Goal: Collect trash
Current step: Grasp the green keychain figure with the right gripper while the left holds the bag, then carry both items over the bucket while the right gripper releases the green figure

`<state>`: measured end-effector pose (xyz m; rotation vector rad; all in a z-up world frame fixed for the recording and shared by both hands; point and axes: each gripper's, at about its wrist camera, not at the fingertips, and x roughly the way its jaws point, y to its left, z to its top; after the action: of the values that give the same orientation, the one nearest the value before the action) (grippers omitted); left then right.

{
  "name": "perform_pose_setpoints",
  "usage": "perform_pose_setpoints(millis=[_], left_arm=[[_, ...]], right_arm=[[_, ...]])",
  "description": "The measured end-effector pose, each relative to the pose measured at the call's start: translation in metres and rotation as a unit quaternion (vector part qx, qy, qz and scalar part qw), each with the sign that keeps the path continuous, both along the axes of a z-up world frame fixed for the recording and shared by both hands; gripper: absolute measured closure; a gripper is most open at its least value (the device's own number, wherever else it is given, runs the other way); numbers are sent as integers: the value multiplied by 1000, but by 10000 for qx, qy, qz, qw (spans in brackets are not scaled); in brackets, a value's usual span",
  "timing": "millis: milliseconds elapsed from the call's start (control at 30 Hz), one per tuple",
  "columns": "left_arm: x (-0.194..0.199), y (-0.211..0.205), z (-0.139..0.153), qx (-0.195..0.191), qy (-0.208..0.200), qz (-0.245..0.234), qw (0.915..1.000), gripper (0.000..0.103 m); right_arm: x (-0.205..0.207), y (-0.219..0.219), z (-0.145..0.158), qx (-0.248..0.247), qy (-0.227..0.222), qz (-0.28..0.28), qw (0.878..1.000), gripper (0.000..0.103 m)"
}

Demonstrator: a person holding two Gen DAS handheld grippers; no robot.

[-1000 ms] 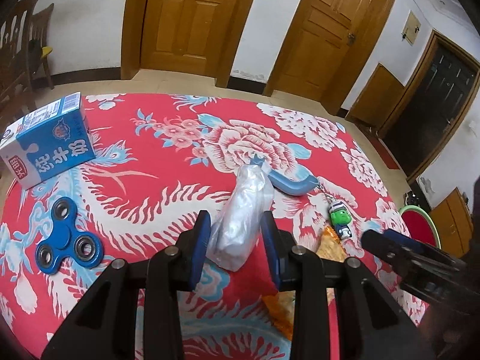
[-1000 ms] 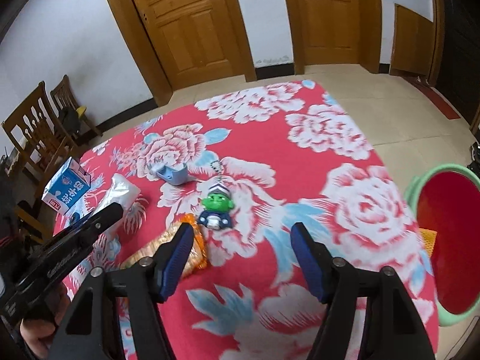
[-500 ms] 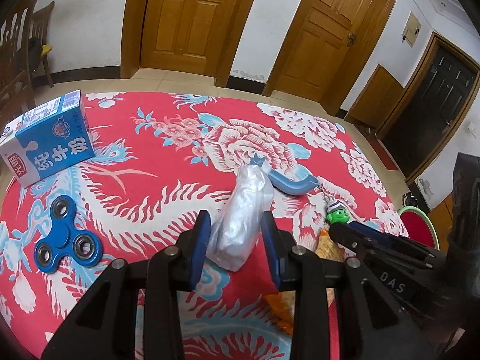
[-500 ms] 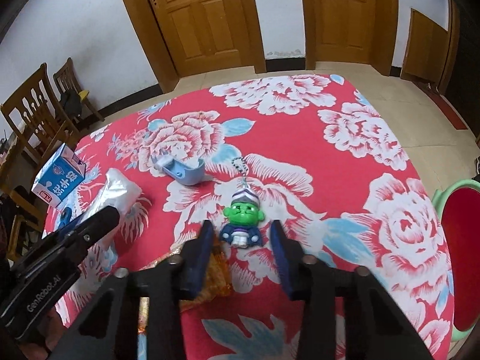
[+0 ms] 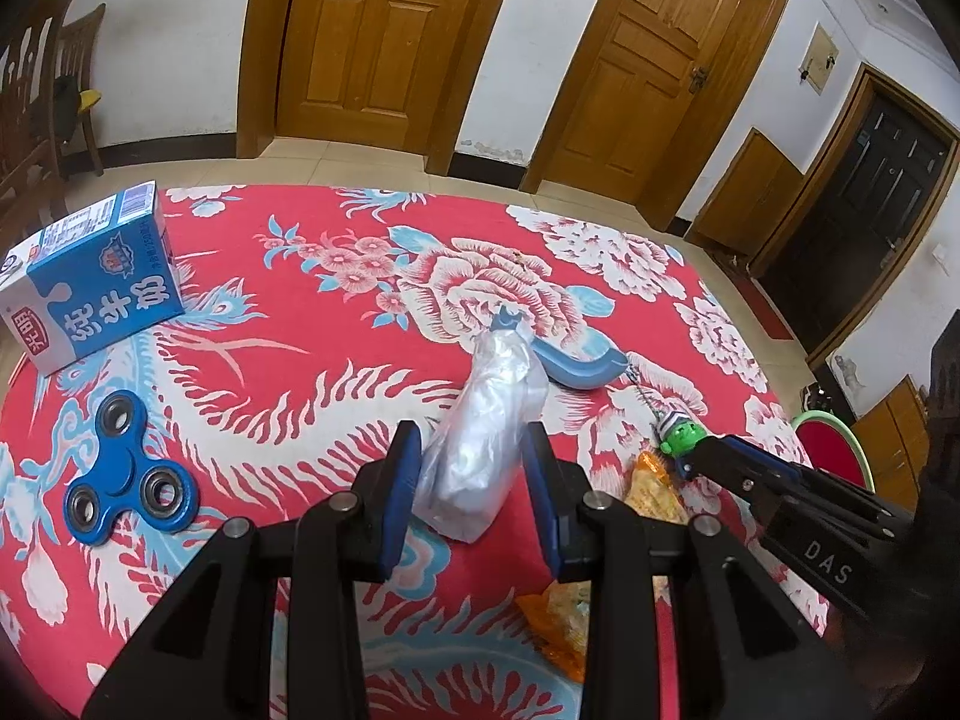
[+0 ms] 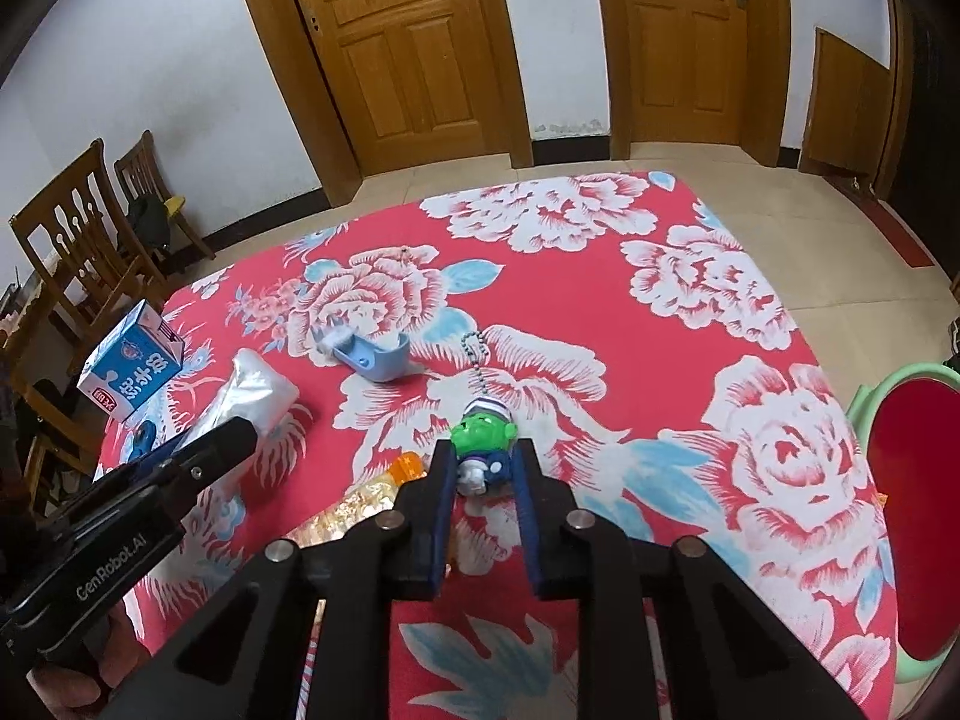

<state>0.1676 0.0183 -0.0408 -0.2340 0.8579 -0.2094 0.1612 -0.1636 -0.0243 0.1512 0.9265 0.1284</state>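
Observation:
A crumpled clear plastic bag (image 5: 498, 396) lies on the red flowered tablecloth (image 5: 312, 324), and my left gripper (image 5: 474, 468) is shut on its near end. To its right lies an orange snack wrapper (image 5: 651, 480), partly hidden by the fingers. A green-headed figure keychain (image 6: 480, 435) lies with its chain stretched away from me. My right gripper (image 6: 483, 462) straddles its body; the jaws are closing and the pads touch both of its sides. The same wrapper (image 6: 372, 492) shows just left of that gripper.
A blue milk carton (image 5: 102, 294) stands at the far left, with a blue fidget spinner (image 5: 129, 480) in front of it. A light blue plastic piece (image 6: 375, 354) lies mid-table. A green bin with a red liner (image 6: 912, 510) stands off the right edge. Wooden chairs (image 6: 78, 246) stand at the left.
My right gripper slid right from the orange wrapper to the green keychain figure and narrowed its jaws around it. The left gripper and the plastic bag stayed put.

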Motion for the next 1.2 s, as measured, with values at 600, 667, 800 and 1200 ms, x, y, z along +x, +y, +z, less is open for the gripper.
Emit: perform_pose_setpoints(millis=[600, 667, 800, 1200], left_arm=[[-9, -11, 20, -62, -130, -94, 9999, 68], [-12, -14, 24, -121, -122, -133, 9998, 68], [-19, -26, 30, -177, -111, -273, 9994, 68], [-40, -72, 51, -249, -227, -752, 9966, 68]], right_arm=[[-49, -55, 41, 618, -497, -484, 9957, 83], [-56, -64, 45, 675, -567, -588, 9944, 83], [-69, -85, 54, 805, -680, -800, 9912, 83], [-108, -145, 67, 995, -953, -1447, 9798, 83]])
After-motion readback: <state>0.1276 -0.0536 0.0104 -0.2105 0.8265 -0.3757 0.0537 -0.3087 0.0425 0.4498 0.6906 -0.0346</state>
